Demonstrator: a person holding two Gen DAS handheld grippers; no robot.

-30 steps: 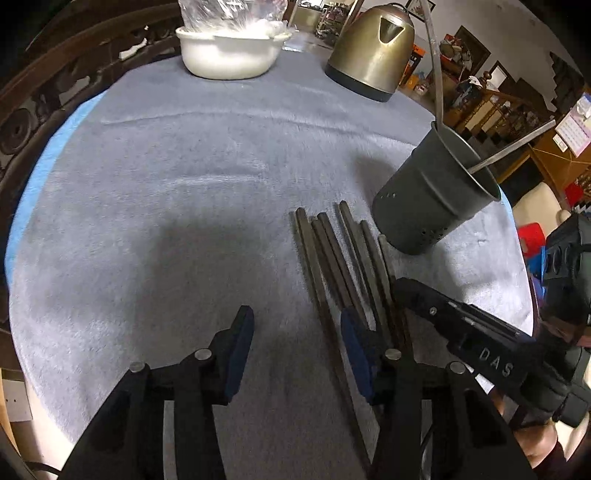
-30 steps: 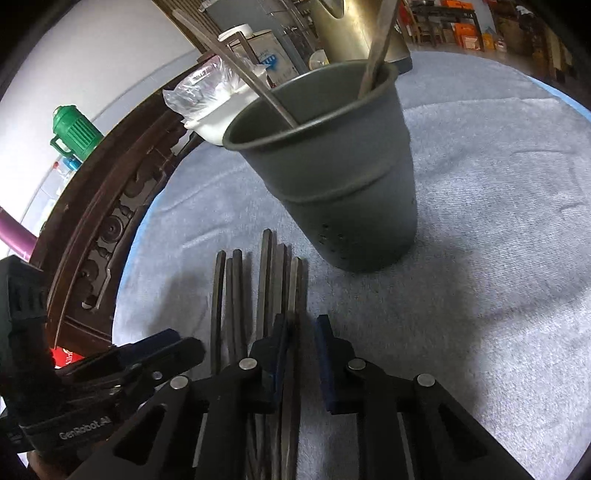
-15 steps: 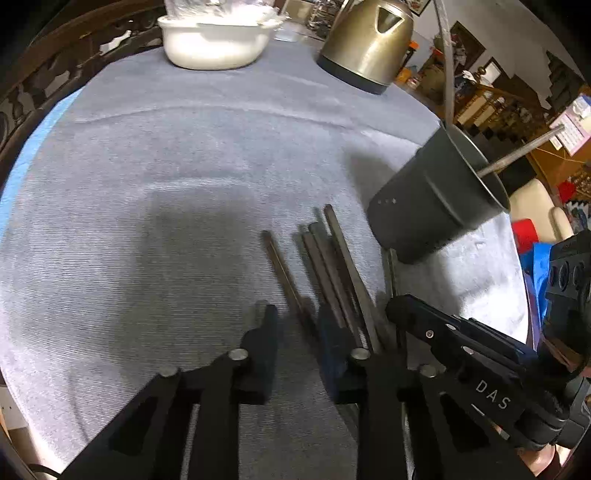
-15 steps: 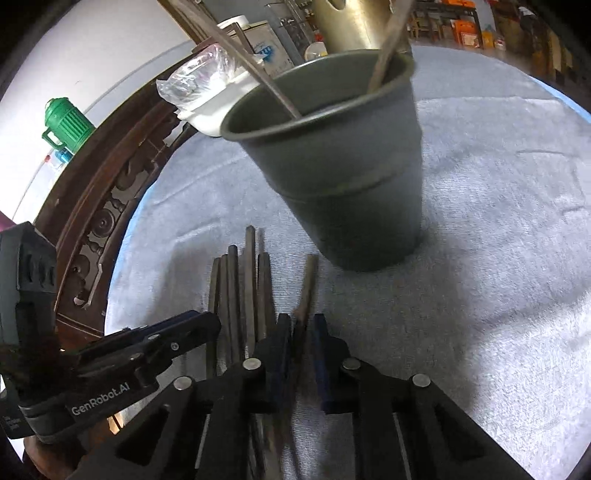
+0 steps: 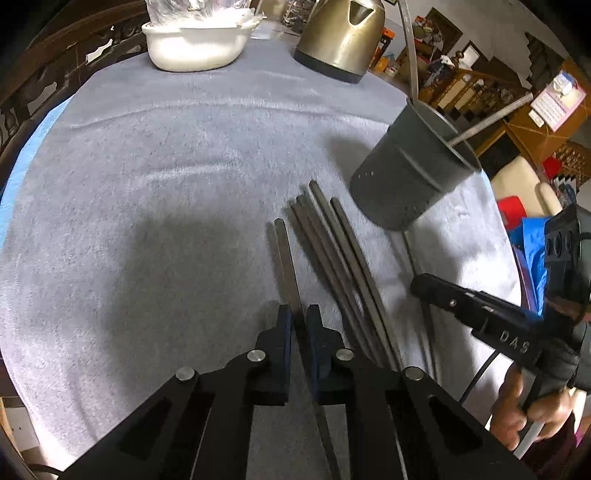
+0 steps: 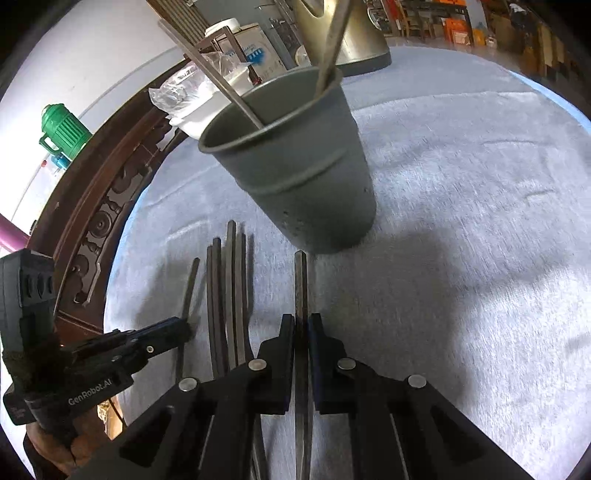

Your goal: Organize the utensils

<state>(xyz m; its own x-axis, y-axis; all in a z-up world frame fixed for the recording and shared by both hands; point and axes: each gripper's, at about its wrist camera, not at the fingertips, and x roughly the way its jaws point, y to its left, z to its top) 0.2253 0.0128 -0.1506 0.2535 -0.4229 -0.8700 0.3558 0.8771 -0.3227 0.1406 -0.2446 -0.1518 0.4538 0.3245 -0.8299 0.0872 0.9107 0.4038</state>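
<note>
Several dark flat metal utensils [image 5: 332, 240] lie side by side on the grey cloth, in front of a grey metal cup [image 5: 410, 173] that holds two long utensils. My left gripper [image 5: 298, 317] has its jaws closing tight on the leftmost utensil [image 5: 282, 243], which lies apart from the bundle. In the right wrist view my right gripper [image 6: 302, 325] has its jaws closing on the rightmost utensil [image 6: 301, 280], whose end points at the cup [image 6: 295, 177]. The bundle [image 6: 229, 277] lies between the two grippers. Each view shows the other gripper from the side: right gripper [image 5: 421, 286], left gripper [image 6: 184, 326].
A brass-coloured kettle [image 5: 340, 33] and a white bowl [image 5: 195, 44] with a plastic bag stand at the far side of the round table. A carved wooden rail [image 6: 92, 221] runs along the left. The cloth's edge [image 5: 517, 295] is near on the right.
My left gripper has gone from wide open to shut on the leftmost utensil. My right gripper has tightened on the rightmost utensil, which now lies further from the bundle.
</note>
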